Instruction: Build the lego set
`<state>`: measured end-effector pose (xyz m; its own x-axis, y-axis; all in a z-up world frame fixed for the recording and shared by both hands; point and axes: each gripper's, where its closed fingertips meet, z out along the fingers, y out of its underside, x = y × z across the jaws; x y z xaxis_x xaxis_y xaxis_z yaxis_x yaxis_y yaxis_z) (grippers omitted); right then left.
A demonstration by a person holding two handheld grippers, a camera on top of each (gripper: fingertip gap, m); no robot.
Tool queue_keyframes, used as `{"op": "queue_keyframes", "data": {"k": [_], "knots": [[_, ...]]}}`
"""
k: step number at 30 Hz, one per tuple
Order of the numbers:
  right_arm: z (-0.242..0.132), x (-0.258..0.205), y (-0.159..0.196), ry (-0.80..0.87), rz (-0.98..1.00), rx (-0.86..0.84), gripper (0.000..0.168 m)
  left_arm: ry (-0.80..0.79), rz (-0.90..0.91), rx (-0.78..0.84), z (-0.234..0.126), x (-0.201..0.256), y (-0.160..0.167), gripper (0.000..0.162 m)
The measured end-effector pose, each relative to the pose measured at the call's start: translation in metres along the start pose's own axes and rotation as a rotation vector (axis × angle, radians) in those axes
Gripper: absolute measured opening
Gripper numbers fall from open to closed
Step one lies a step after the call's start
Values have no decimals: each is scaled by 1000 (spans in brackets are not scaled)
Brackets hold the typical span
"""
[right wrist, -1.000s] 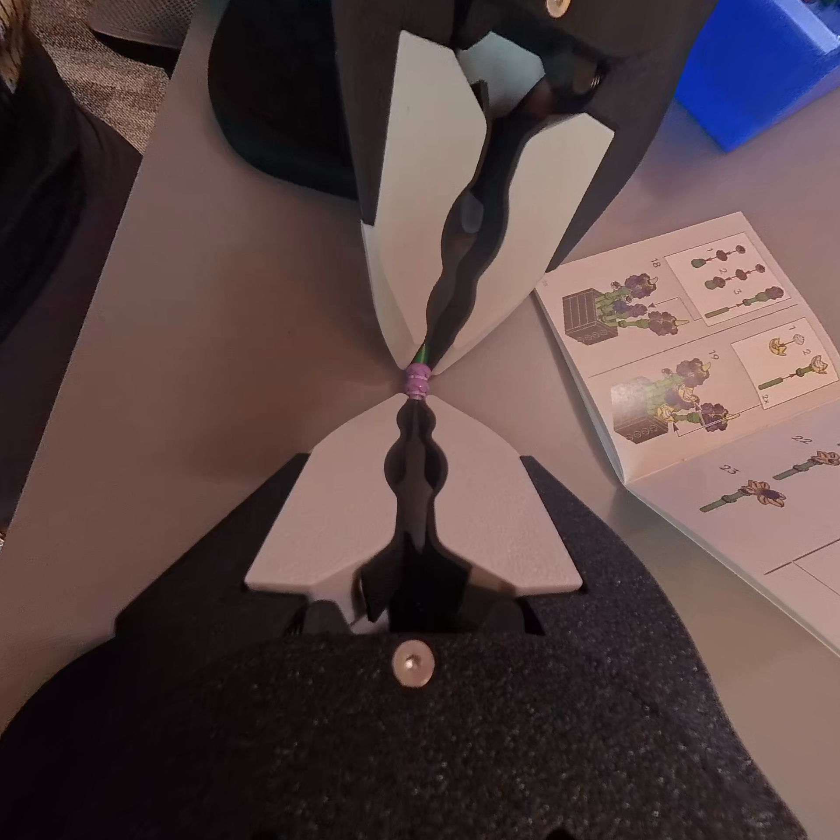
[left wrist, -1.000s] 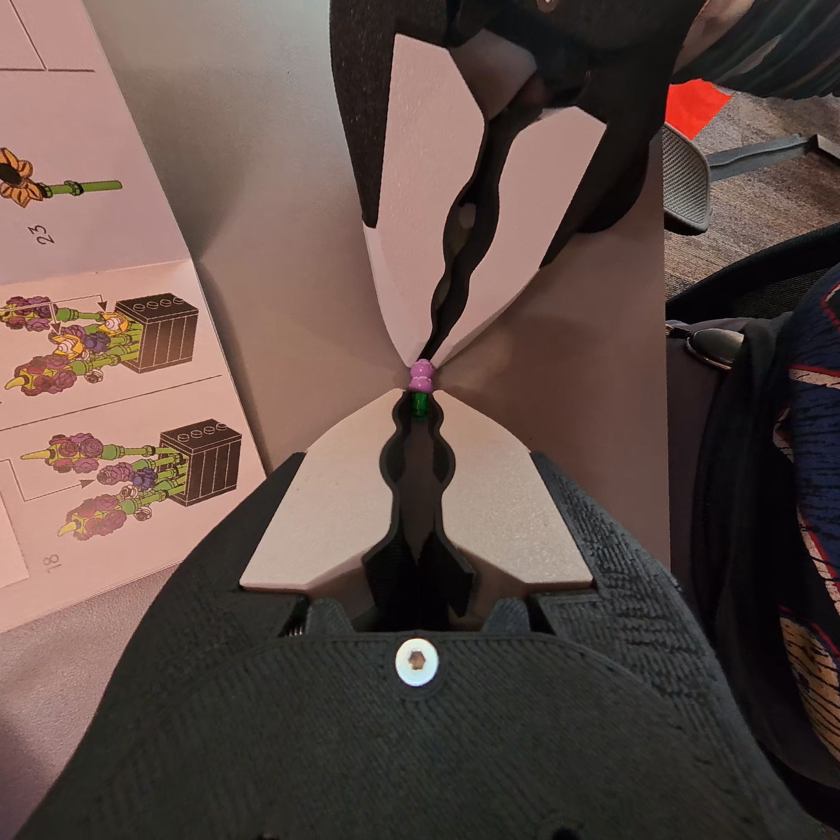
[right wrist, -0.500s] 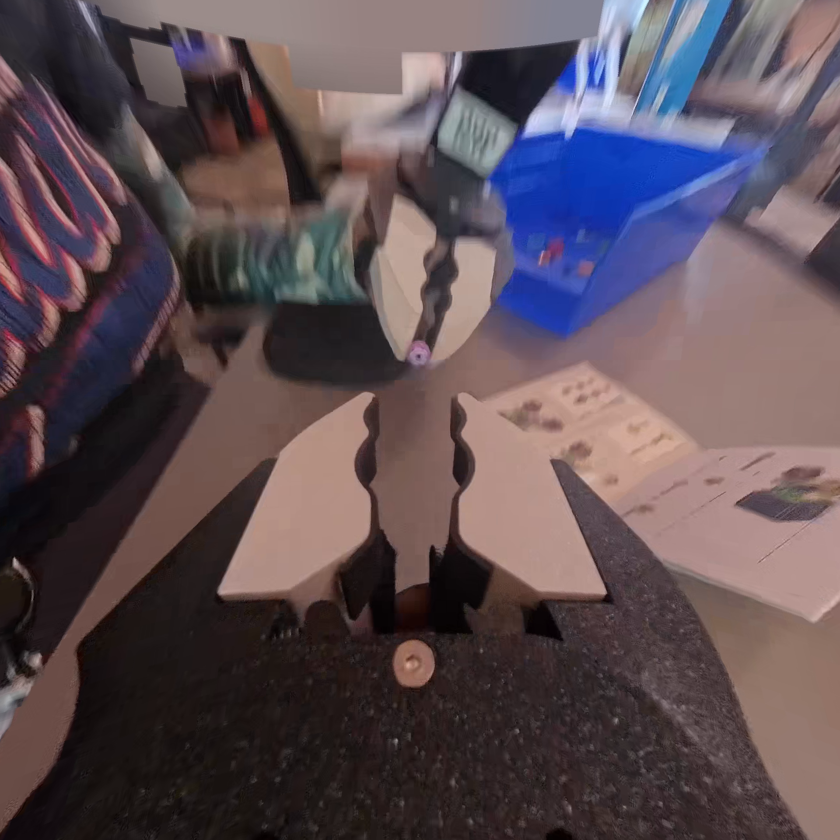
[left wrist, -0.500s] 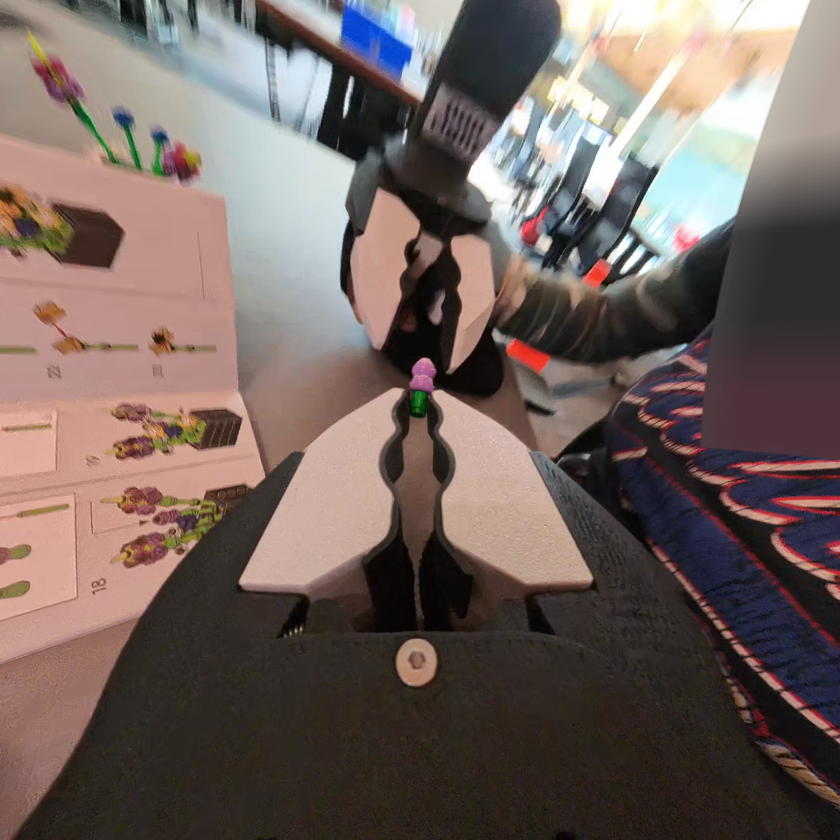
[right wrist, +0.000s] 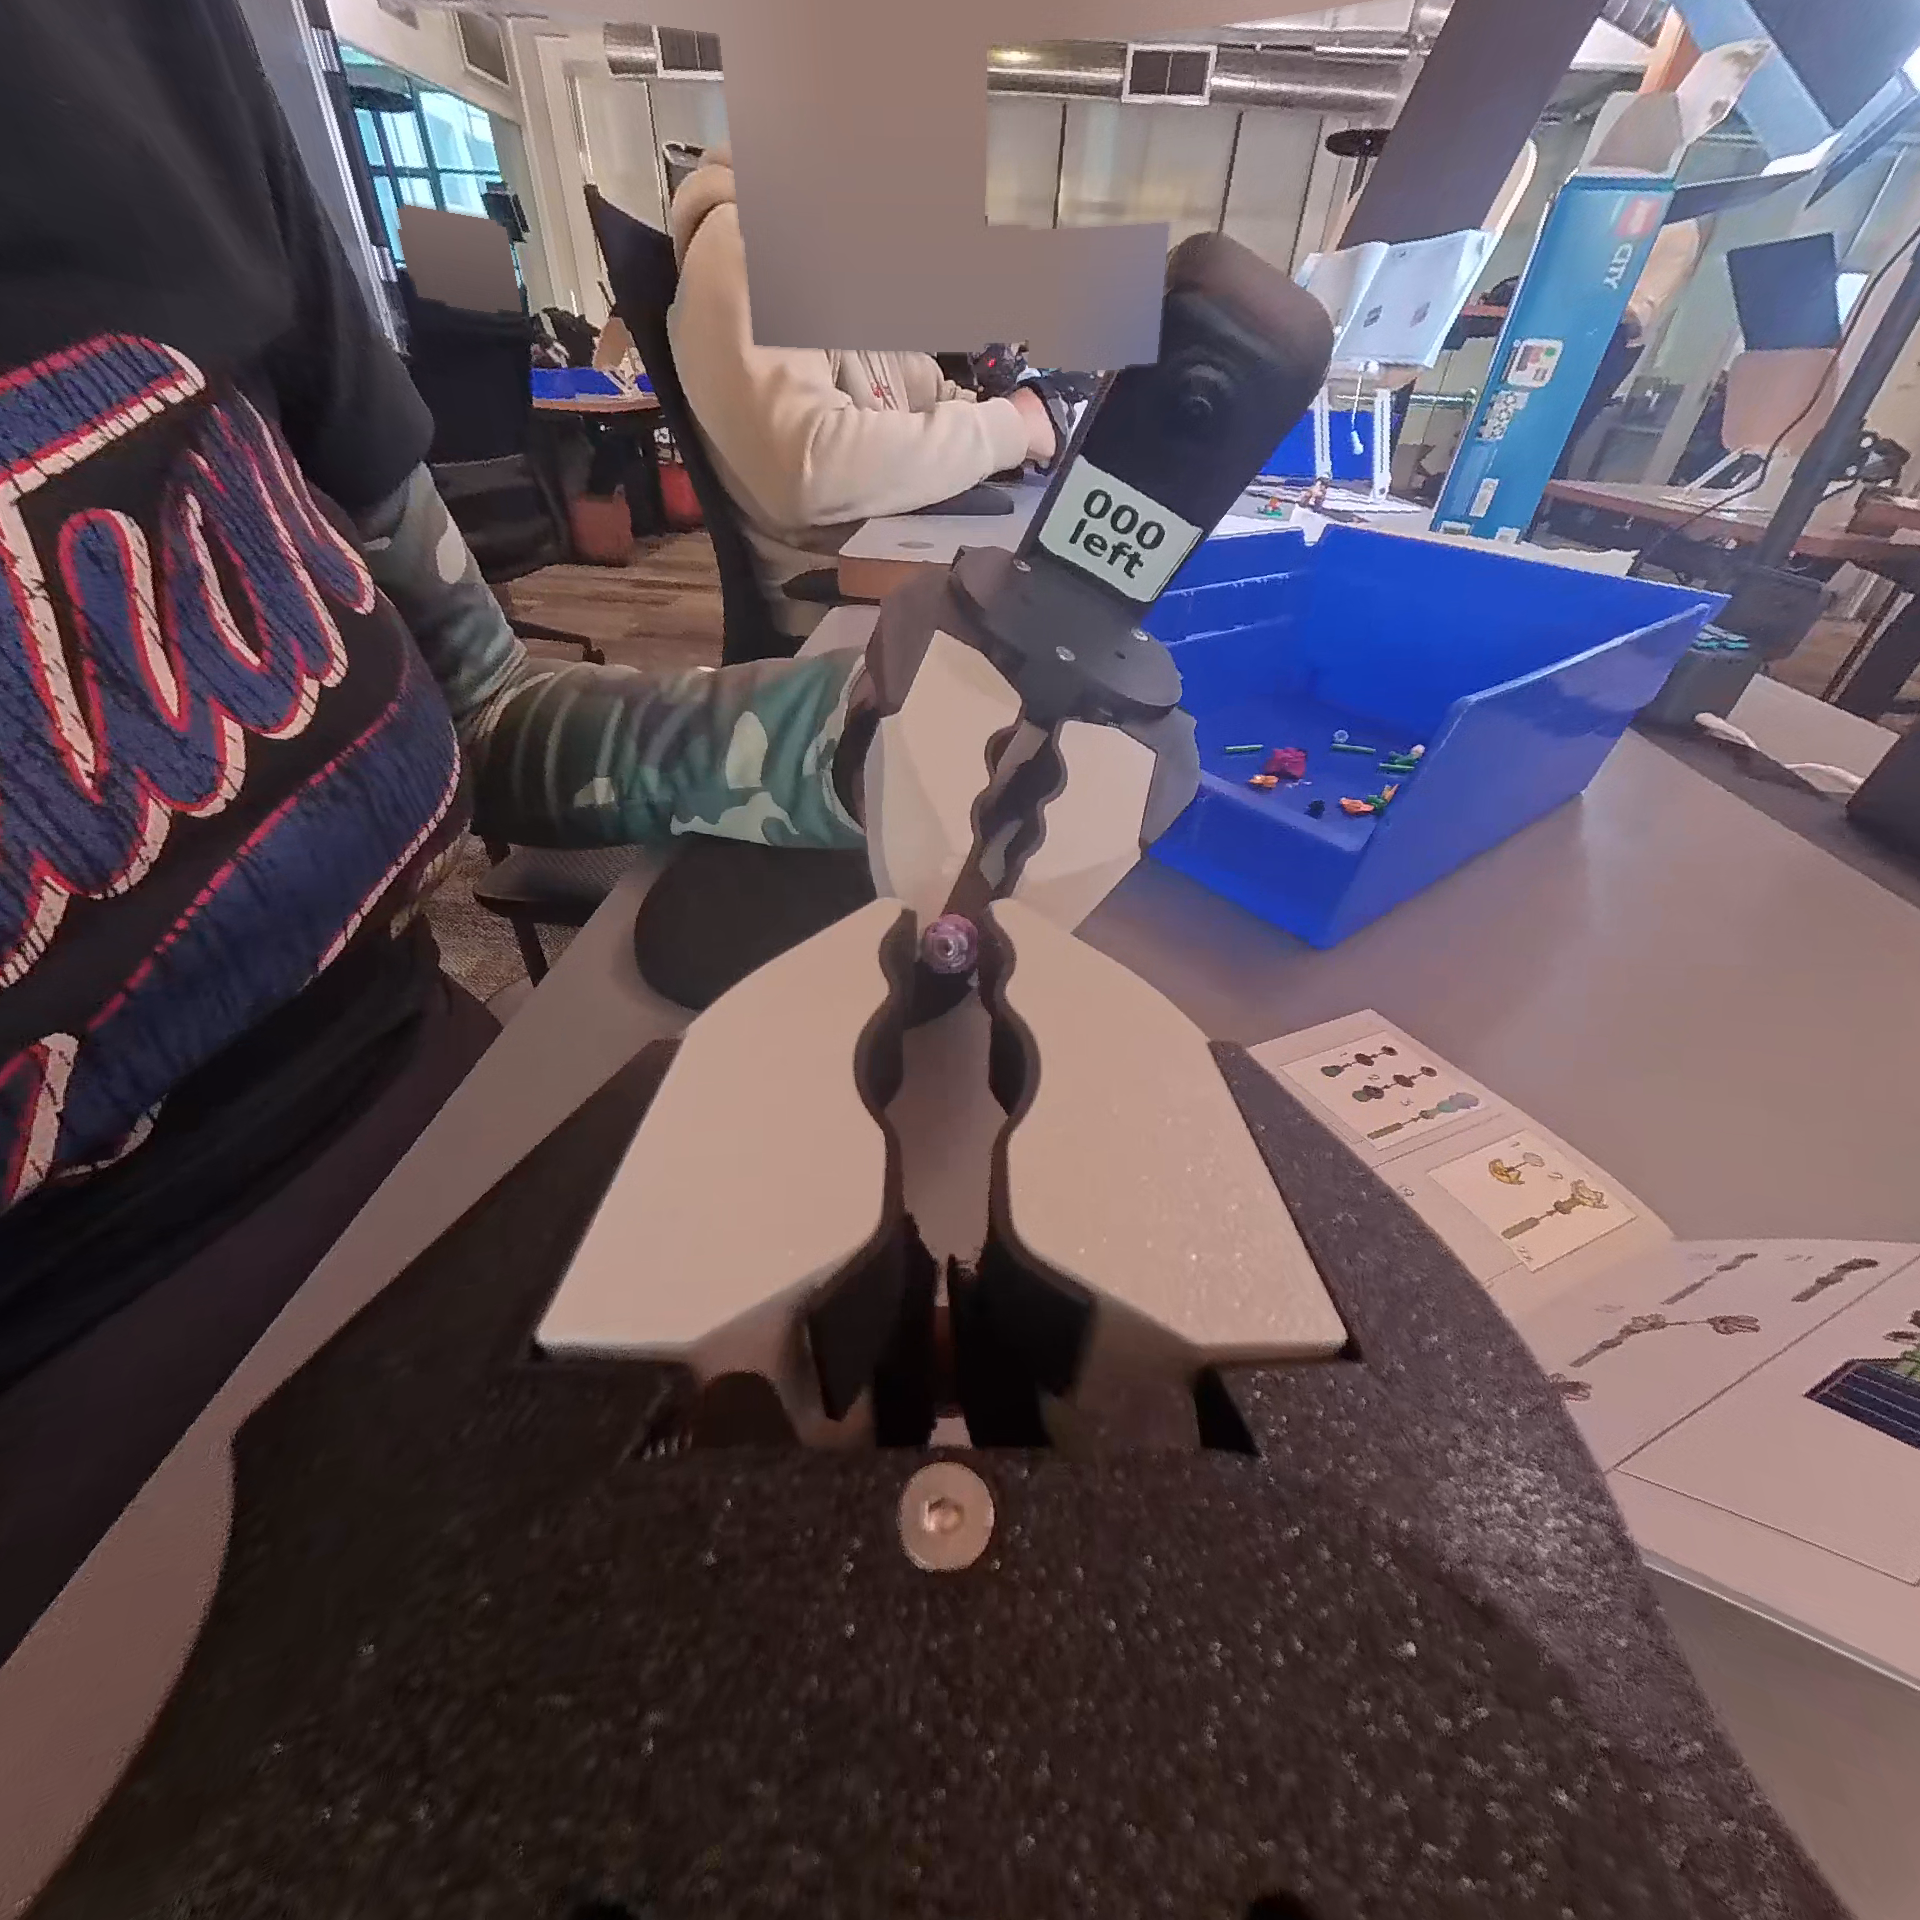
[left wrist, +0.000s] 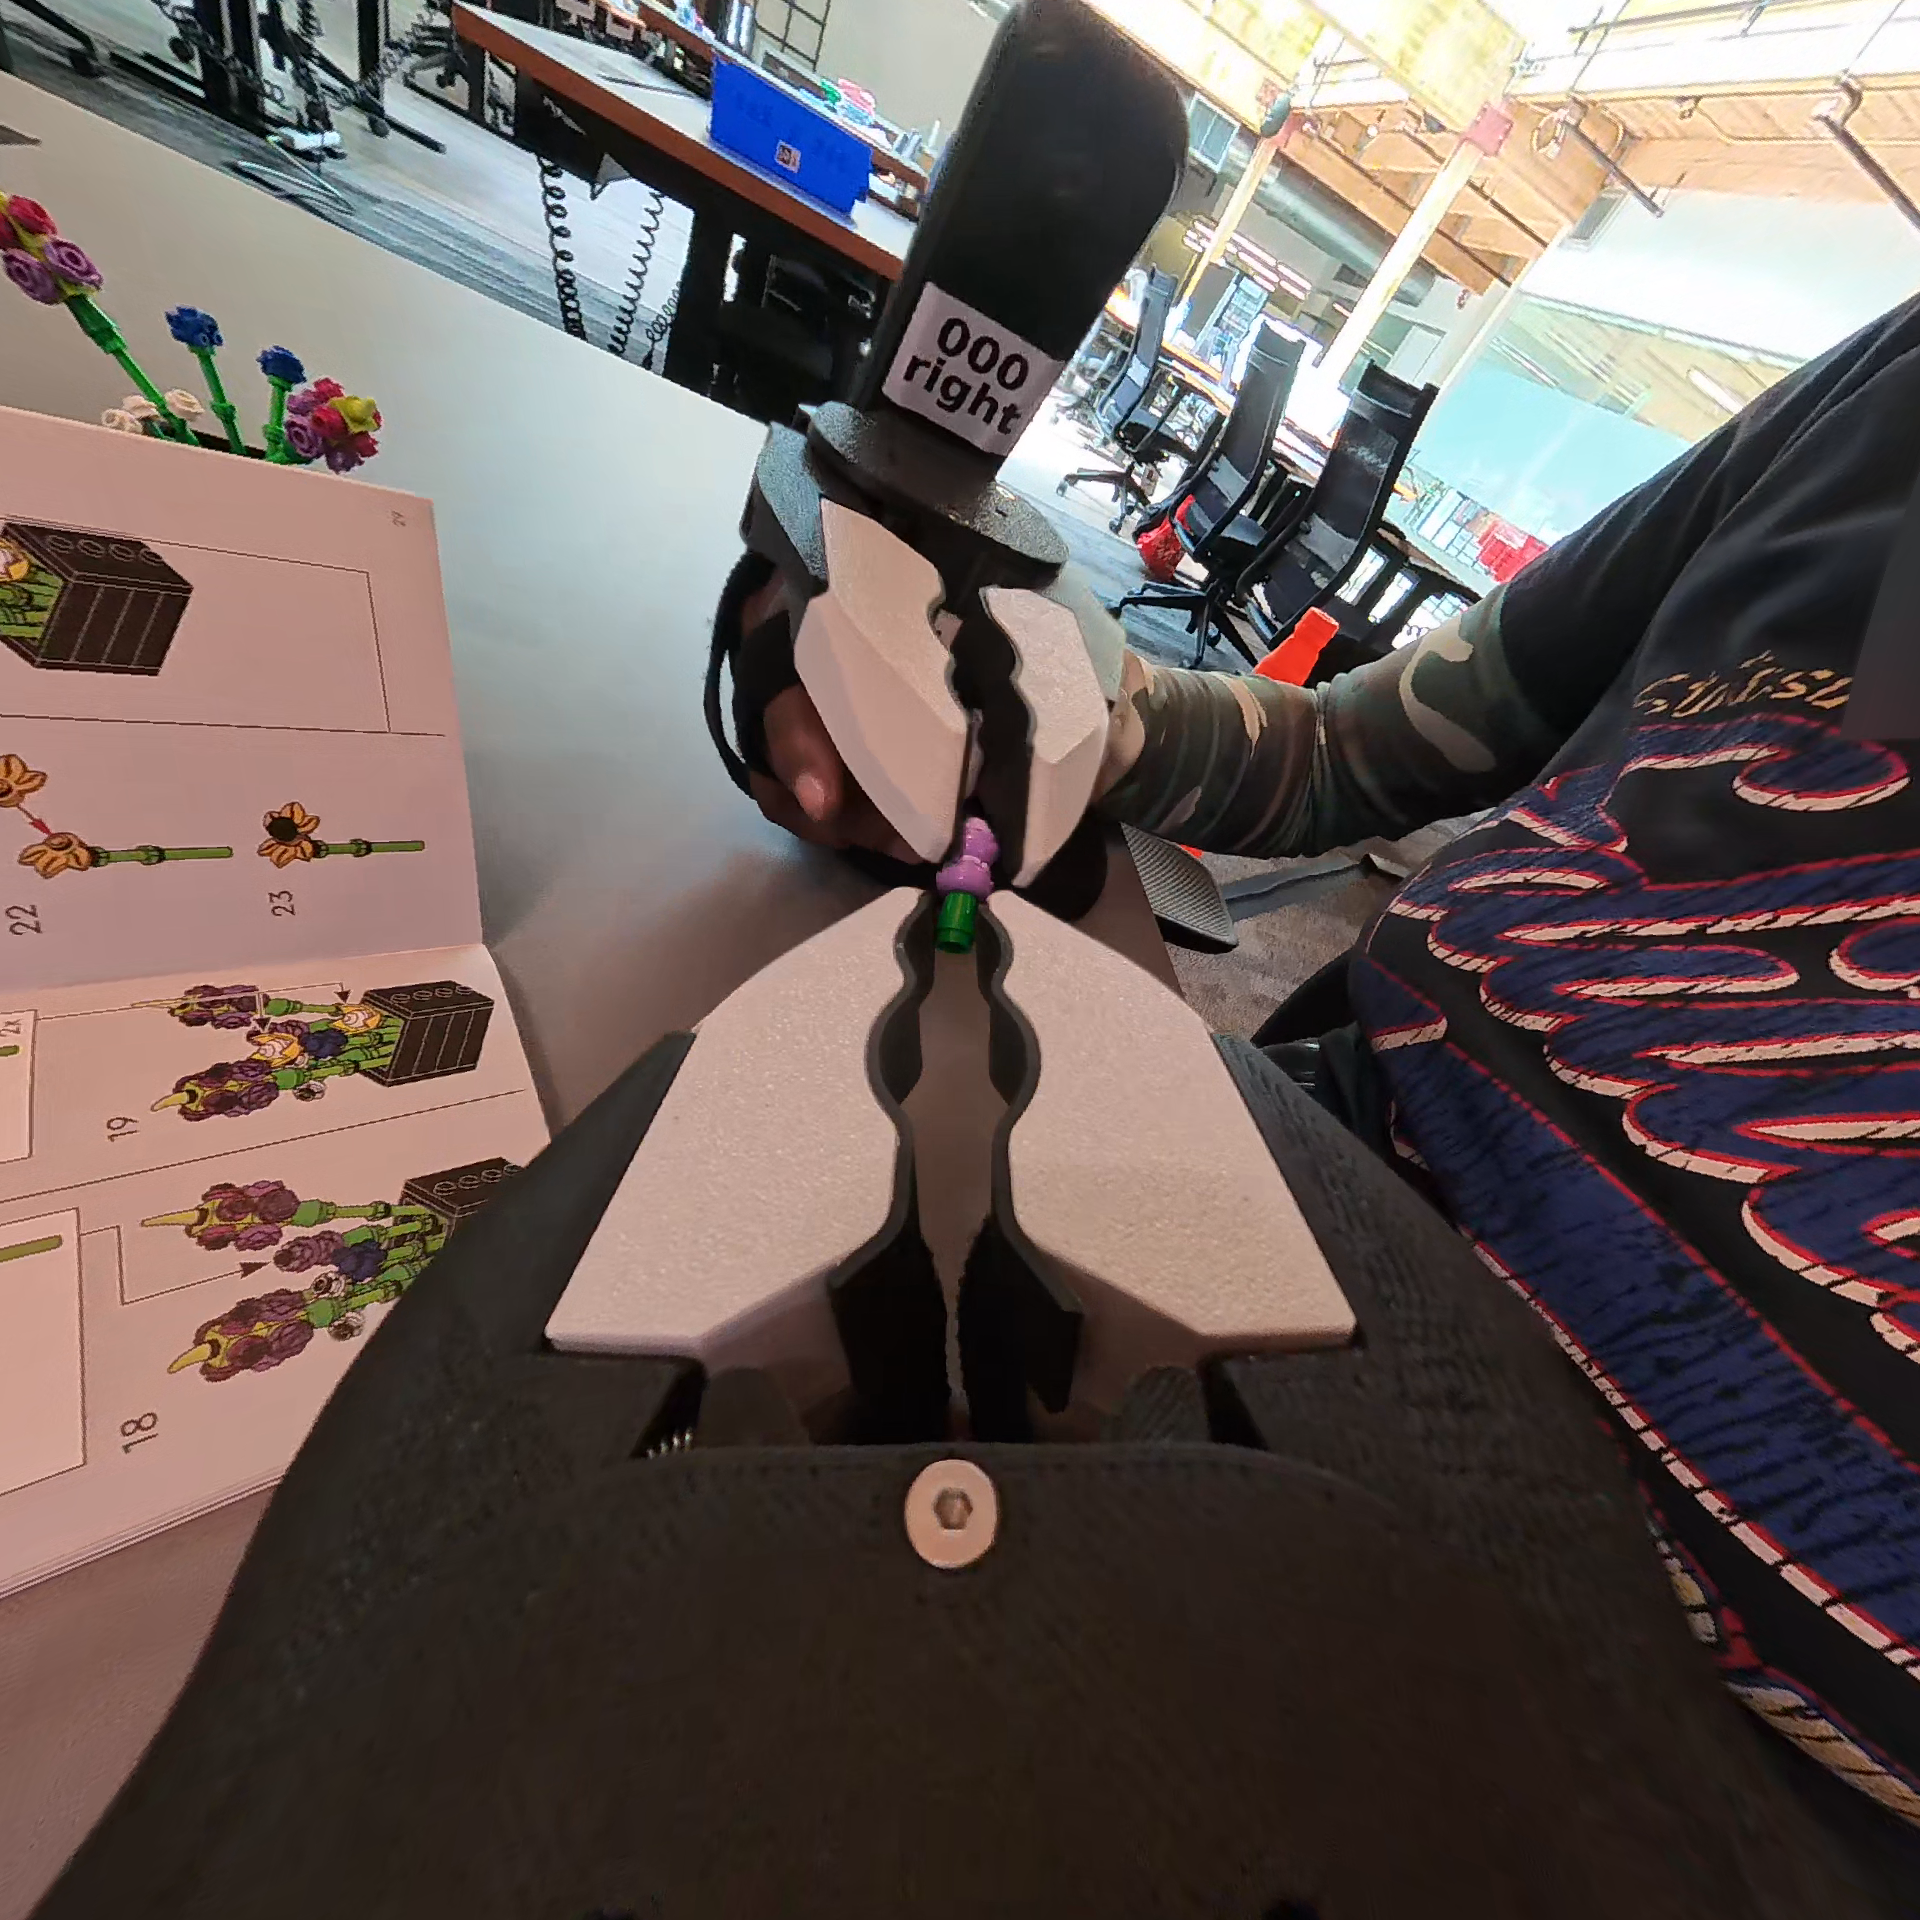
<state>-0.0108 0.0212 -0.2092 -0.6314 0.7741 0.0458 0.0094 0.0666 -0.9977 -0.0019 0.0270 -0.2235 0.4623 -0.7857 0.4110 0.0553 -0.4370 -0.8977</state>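
My left gripper [left wrist: 956, 902] is shut on a short green stem [left wrist: 954, 923] topped with purple flower pieces [left wrist: 971, 854], held above the table's front edge. My right gripper [right wrist: 948, 912] faces it tip to tip. Its jaws stand a narrow gap apart on either side of the purple top [right wrist: 948, 943], which I see end-on, and I see no clear contact. In the left wrist view the right gripper [left wrist: 982, 868] tilts down over the purple top. In the right wrist view the left gripper's fingers [right wrist: 1091, 821] rise behind my tips.
An open instruction booklet [left wrist: 208, 831] lies on the grey table [left wrist: 582, 582], also in the right wrist view [right wrist: 1558, 1226]. A built flower bunch [left wrist: 208, 364] stands at the far left. A blue bin [right wrist: 1507, 852] holds loose pieces. The holder's torso [left wrist: 1662, 1039] is close by. The grippers are tip to tip, or close to it.
Both views swung up from looking down at the table to level. My right gripper let go of the purple top, opened wide, then narrowed around it again. My left gripper kept the stem.
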Motion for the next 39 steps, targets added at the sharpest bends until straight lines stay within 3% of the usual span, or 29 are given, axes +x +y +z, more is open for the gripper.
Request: {"op": "queue_keyframes", "data": {"k": [6, 10, 18, 21, 39], "knots": [[-2, 0, 3, -3, -4, -12, 9, -11, 5, -21, 3, 0, 2, 8], [-10, 7, -4, 23, 37, 42, 9, -47, -14, 3, 1, -6, -1, 24], [-10, 8, -1, 0, 84, 31, 9, -82, 13, -21, 3, -8, 2, 19], [-7, 4, 2, -22, 79, 15, 9, -70, 41, -41, 4, -5, 4, 7], [-6, 6, 2, -17, 80, 24, 9, -54, 24, -33, 4, -5, 4, 6]]}}
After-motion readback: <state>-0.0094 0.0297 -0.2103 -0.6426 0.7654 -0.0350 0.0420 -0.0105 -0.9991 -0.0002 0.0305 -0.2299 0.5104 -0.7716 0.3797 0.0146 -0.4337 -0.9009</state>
